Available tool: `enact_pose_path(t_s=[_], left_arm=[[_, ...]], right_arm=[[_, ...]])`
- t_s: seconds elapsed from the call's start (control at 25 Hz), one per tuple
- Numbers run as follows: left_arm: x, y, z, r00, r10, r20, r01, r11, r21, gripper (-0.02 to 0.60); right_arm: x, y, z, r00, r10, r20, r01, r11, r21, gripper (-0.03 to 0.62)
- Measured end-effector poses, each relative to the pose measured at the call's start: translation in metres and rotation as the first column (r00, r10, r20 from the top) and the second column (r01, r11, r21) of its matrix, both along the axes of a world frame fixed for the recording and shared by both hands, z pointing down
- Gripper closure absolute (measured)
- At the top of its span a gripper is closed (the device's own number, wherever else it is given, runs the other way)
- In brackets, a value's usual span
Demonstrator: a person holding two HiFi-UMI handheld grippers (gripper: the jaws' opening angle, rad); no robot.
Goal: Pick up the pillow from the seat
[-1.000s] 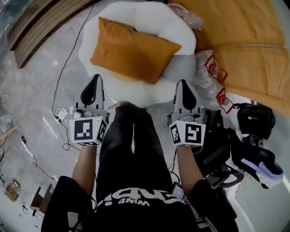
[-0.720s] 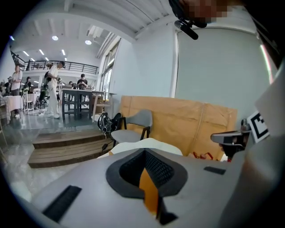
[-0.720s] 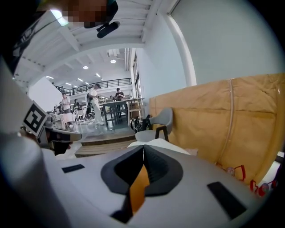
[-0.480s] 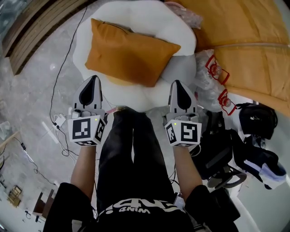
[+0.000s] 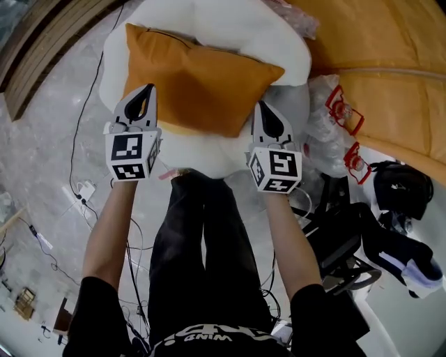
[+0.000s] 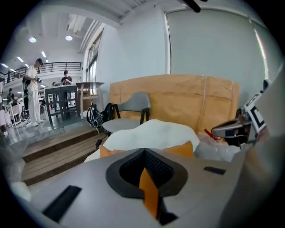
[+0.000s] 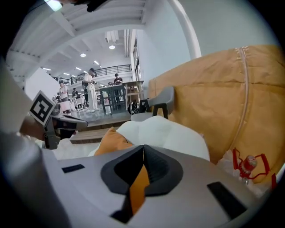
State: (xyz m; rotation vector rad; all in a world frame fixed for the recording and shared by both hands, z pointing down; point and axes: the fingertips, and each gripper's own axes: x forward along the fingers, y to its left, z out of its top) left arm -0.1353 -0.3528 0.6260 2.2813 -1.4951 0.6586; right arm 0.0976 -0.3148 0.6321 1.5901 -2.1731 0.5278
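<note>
An orange pillow (image 5: 198, 80) lies tilted on a white fluffy seat (image 5: 209, 21). My left gripper (image 5: 145, 89) is shut and empty, its tip over the pillow's near left edge in the head view. My right gripper (image 5: 263, 105) is shut and empty too, at the pillow's near right corner. Whether either tip touches the pillow I cannot tell. In the left gripper view the shut jaws (image 6: 144, 152) point at the pillow (image 6: 180, 149) and the seat (image 6: 151, 131). The right gripper view shows its shut jaws (image 7: 143, 148) just short of the pillow (image 7: 111, 140).
A large tan padded object (image 5: 390, 70) stands right of the seat, with a plastic bag of red-capped bottles (image 5: 341, 118) beside it. Black bags (image 5: 397, 188) lie at right. Cables (image 5: 83, 188) run across the floor at left, near wooden steps (image 5: 42, 49). A grey chair (image 6: 129, 111) stands behind.
Both grippers have moved forward and down from beside the person's legs to the near edge of the pillow. Both have stayed shut.
</note>
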Motion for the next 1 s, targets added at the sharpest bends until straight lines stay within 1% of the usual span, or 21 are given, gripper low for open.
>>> enact_pose_path(t_s=[0.12, 0.24, 0.36, 0.56, 0.64, 0.68, 0.72, 0.76, 0.8, 0.84, 0.88, 1.0], left_arm=[[0.004, -0.021, 0.037, 1.0, 0.014, 0.026, -0.013, 0.999, -0.047, 0.574], [0.009, -0.037, 0.063, 0.999, 0.018, 0.032, -0.015, 0.995, -0.099, 0.574], [0.007, -0.05, 0.082, 1.0, -0.008, 0.019, 0.011, 0.992, -0.124, 0.574], [-0.011, -0.063, 0.106, 0.998, -0.051, 0.023, 0.054, 0.986, -0.159, 0.572], [-0.017, -0.066, 0.111, 0.998, -0.064, 0.013, 0.065, 0.984, -0.166, 0.563], [-0.021, -0.068, 0.113, 0.997, -0.072, 0.008, 0.073, 0.983, -0.169, 0.505], [-0.024, -0.07, 0.116, 0.996, -0.085, 0.005, 0.085, 0.981, -0.173, 0.441], [-0.028, -0.072, 0.12, 0.995, -0.1, 0.006, 0.1, 0.979, -0.177, 0.391], [-0.032, -0.074, 0.124, 0.993, -0.116, 0.01, 0.116, 0.977, -0.18, 0.346], [-0.037, -0.075, 0.13, 0.991, -0.131, 0.016, 0.131, 0.975, -0.181, 0.286], [-0.041, -0.076, 0.135, 0.989, -0.145, 0.023, 0.146, 0.972, -0.184, 0.255], [-0.049, -0.075, 0.151, 0.984, -0.18, 0.014, 0.178, 0.961, -0.213, 0.227]], right_arm=[[0.004, -0.018, 0.038, 1.0, 0.008, -0.008, -0.009, 0.999, -0.052, 0.571], [0.005, -0.028, 0.068, 1.0, 0.013, -0.018, -0.014, 0.995, -0.1, 0.571], [0.005, -0.035, 0.088, 1.0, 0.02, -0.015, -0.022, 0.991, -0.129, 0.571], [0.006, -0.04, 0.107, 0.999, 0.04, 0.007, -0.038, 0.986, -0.163, 0.571], [0.01, -0.041, 0.115, 0.997, 0.076, 0.021, -0.071, 0.981, -0.18, 0.569], [0.014, -0.042, 0.119, 0.993, 0.11, 0.03, -0.103, 0.978, -0.183, 0.528], [0.018, -0.043, 0.123, 0.988, 0.147, 0.038, -0.137, 0.973, -0.184, 0.346], [0.02, -0.044, 0.128, 0.984, 0.175, 0.045, -0.163, 0.968, -0.191, 0.256], [0.021, -0.045, 0.135, 0.98, 0.19, 0.053, -0.176, 0.963, -0.206, 0.235], [0.02, -0.044, 0.142, 0.978, 0.197, 0.062, -0.179, 0.958, -0.227, 0.227], [0.019, -0.043, 0.15, 0.977, 0.201, 0.074, -0.177, 0.952, -0.25, 0.223], [0.016, -0.042, 0.167, 0.971, 0.217, 0.103, -0.176, 0.935, -0.307, 0.22]])
